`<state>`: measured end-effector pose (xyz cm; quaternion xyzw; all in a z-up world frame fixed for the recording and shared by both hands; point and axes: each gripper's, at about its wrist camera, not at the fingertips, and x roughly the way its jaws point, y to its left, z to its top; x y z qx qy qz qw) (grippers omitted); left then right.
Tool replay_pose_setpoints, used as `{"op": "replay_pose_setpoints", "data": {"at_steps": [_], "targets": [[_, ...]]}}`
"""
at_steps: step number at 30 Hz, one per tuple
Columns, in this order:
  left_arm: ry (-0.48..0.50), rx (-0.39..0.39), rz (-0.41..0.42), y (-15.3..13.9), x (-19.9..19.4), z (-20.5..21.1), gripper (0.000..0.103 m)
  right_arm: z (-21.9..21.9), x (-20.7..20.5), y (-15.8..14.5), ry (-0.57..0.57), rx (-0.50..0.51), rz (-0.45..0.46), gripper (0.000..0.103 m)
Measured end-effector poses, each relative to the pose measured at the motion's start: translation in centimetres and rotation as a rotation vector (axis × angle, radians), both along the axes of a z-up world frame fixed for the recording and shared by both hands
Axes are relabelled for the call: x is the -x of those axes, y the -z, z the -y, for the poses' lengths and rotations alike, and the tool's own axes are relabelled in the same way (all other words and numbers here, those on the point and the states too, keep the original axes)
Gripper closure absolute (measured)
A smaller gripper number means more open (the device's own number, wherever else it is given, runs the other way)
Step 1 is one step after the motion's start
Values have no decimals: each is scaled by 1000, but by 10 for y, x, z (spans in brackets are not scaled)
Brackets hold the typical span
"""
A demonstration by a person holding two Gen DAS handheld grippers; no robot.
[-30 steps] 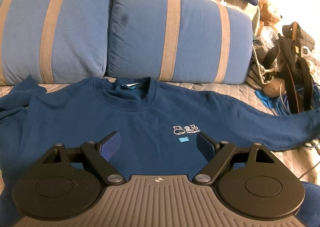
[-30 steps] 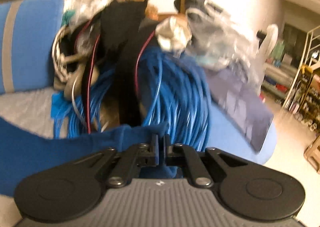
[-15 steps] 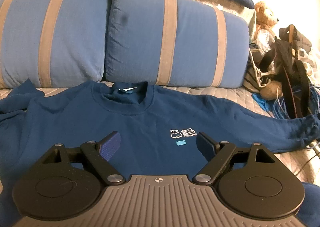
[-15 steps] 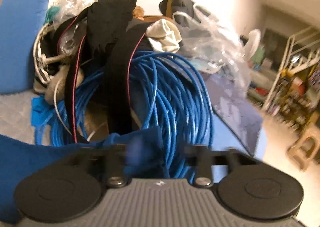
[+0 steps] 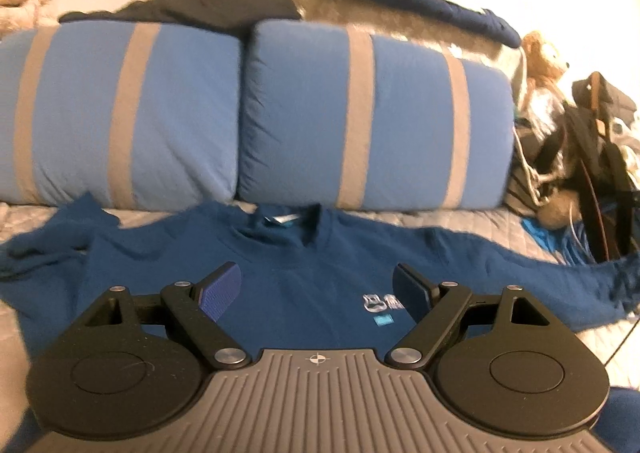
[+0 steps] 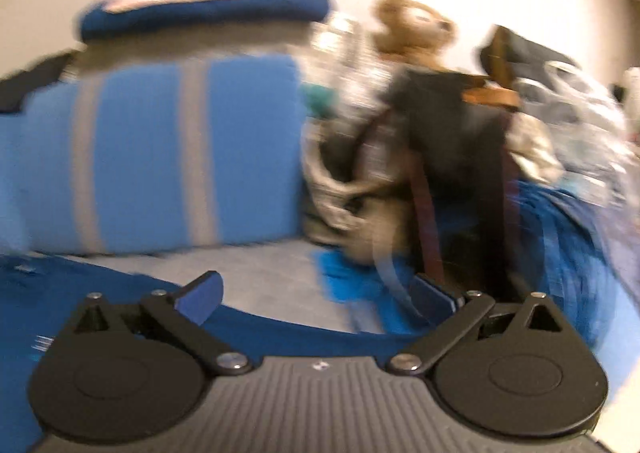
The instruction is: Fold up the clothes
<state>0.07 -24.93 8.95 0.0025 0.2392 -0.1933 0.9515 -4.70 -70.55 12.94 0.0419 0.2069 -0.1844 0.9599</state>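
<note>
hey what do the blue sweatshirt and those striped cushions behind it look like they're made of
Blue sweatshirt: looks like a soft matte knit, probably cotton fleece; it drapes in limp folds, with a ribbed collar and a small printed chest logo.

Striped cushions: seemingly a woven matte fabric cover, light blue with grey-tan bands, plump and creased at the seams, so stuffed soft. The blur leaves the exact weave open.

1. Sweatshirt: lower body hidden behind the left gripper; sleeve end at 3 o'clock blurred near the cable heap.
2. Chest print: too small to read, partly covered by one of the fingers.
3. Right wrist view: whole scene motion-blurred; teddy bear indistinct, plastic bags cut off at 3 o'clock.
4. Striped cushion: left part cut off at 9 o'clock.
</note>
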Motion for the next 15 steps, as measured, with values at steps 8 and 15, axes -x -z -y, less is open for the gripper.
{"op": "replay_pose_setpoints", "data": {"at_steps": [8, 15], "targets": [[-73, -32, 94, -64, 10, -37, 19, -102, -32, -45, -234, -54, 87, 0], [-186, -35, 164, -117, 4, -70, 19, -176, -72, -52, -348, -59, 87, 0]]}}
